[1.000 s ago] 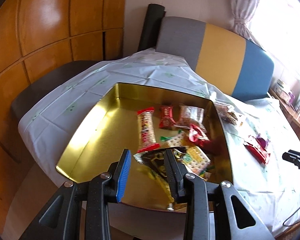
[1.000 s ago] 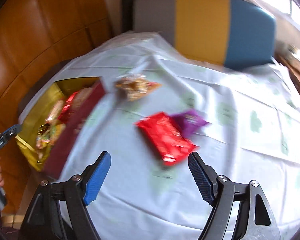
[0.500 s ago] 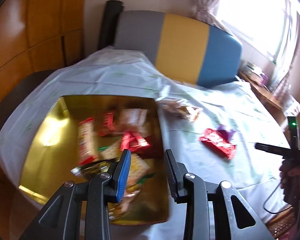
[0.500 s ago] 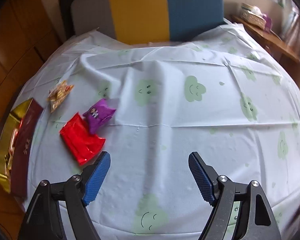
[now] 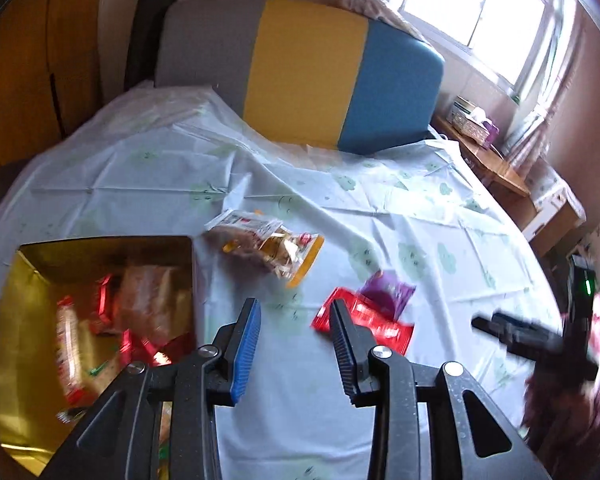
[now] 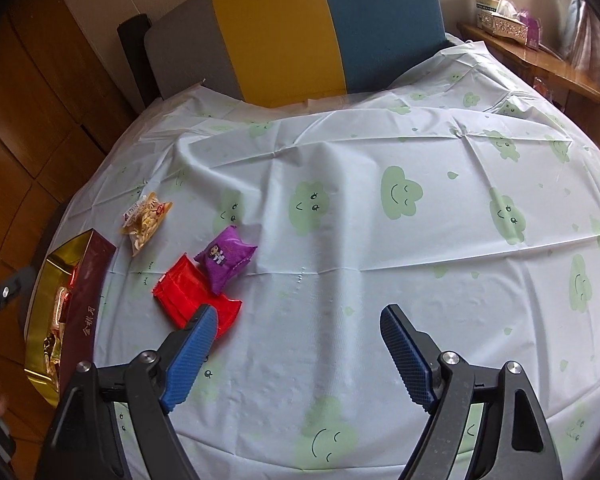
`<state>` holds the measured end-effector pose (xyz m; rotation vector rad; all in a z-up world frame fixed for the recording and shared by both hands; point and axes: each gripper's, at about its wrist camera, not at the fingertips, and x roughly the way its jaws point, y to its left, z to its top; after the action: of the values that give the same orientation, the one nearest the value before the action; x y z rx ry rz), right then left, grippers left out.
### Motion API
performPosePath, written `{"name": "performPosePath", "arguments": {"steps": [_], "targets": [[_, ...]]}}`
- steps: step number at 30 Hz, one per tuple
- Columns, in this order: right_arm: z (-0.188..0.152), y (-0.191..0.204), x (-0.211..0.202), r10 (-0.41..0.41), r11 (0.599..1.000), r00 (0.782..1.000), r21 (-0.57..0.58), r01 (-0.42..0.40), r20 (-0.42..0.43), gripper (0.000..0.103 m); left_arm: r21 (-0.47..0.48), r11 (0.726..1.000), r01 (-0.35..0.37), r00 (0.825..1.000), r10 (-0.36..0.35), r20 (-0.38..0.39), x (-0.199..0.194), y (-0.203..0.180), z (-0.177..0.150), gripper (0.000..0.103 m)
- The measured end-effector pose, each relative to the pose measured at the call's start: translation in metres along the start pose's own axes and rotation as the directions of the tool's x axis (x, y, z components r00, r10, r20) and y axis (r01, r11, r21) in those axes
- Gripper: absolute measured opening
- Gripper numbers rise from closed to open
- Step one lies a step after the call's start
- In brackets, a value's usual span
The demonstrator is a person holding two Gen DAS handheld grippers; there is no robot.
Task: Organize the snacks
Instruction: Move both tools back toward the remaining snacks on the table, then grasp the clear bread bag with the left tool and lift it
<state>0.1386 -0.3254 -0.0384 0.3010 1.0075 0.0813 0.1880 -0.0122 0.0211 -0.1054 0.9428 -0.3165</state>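
Hovering spread and empty, your left gripper faces the red packet beside the gold tin; your right gripper gapes wide, also empty; three snacks await boxing.

Gold Chinese characters on the maroon side of the tin, too small to read surely; otherwise nothing legible.

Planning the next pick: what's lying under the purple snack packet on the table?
The purple snack packet rests partly on the far corner of the red snack packet, otherwise on the tablecloth. Whatever lies directly beneath it is covered.
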Motion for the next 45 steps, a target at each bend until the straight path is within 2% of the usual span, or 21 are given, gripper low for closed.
{"name": "performPosePath", "arguments": {"steps": [7,11,12,13,15,18,24,26,32,35,39,43,44,45], "targets": [[0.001,0.004,-0.005,0.044,0.999,0.999,-0.001,-0.044,0.009,0.085,-0.133,0.990,0.045,0.995,-0.056,-0.081,0.047,0.005,0.058,0.038],[0.001,0.004,-0.006,0.060,0.998,0.998,0.008,-0.060,0.008,0.085,-0.214,0.976,0.026,0.986,-0.060,-0.153,0.082,0.020,0.083,0.040],[0.001,0.004,-0.006,0.065,0.998,0.998,0.010,-0.065,0.007,0.085,-0.234,0.972,0.020,0.982,-0.063,-0.177,0.091,0.026,0.088,0.042],[0.001,0.004,-0.007,0.071,0.997,0.997,0.011,-0.071,0.006,0.085,-0.256,0.967,0.002,0.979,-0.054,-0.198,0.101,0.032,0.092,0.050],[0.002,0.004,-0.007,0.081,0.997,0.997,0.013,-0.082,0.005,0.085,-0.285,0.958,-0.016,0.970,-0.054,-0.237,0.118,0.041,0.099,0.058],[0.002,0.004,-0.009,0.096,0.995,0.995,0.015,-0.096,0.006,0.086,-0.334,0.940,-0.061,0.958,-0.039,-0.285,0.136,0.055,0.101,0.058],[0.002,0.003,-0.010,0.110,0.994,0.994,0.028,-0.110,0.000,0.087,-0.329,0.937,-0.118,0.939,-0.002,-0.344,0.169,0.061,0.107,0.058],[0.003,0.003,-0.010,0.116,0.993,0.993,0.032,-0.116,-0.001,0.087,-0.317,0.938,-0.140,0.928,0.012,-0.372,0.180,0.062,0.107,0.058],[0.003,-0.001,-0.008,0.132,0.990,0.991,0.054,-0.131,-0.014,0.087,-0.272,0.945,-0.182,0.910,0.057,-0.412,0.198,0.060,0.107,0.058],[0.003,-0.001,-0.008,0.135,0.989,0.991,0.058,-0.134,-0.015,0.087,-0.244,0.952,-0.186,0.911,0.075,-0.405,0.203,0.055,0.108,0.062],[0.003,-0.001,-0.007,0.131,0.990,0.991,0.062,-0.130,-0.019,0.087,-0.202,0.969,-0.140,0.922,0.053,-0.385,0.206,0.036,0.100,0.063],[0.003,-0.003,-0.007,0.124,0.990,0.992,0.068,-0.122,-0.018,0.087,-0.111,0.990,-0.088,0.929,0.041,-0.368,0.201,0.007,0.085,0.067],[0.003,-0.003,-0.007,0.122,0.990,0.992,0.069,-0.121,-0.017,0.087,-0.104,0.993,-0.064,0.931,0.022,-0.365,0.199,0.002,0.083,0.067],[0.003,-0.003,-0.007,0.120,0.990,0.993,0.069,-0.119,-0.016,0.087,-0.104,0.994,-0.011,0.930,-0.029,-0.367,0.195,-0.005,0.079,0.067]]}}
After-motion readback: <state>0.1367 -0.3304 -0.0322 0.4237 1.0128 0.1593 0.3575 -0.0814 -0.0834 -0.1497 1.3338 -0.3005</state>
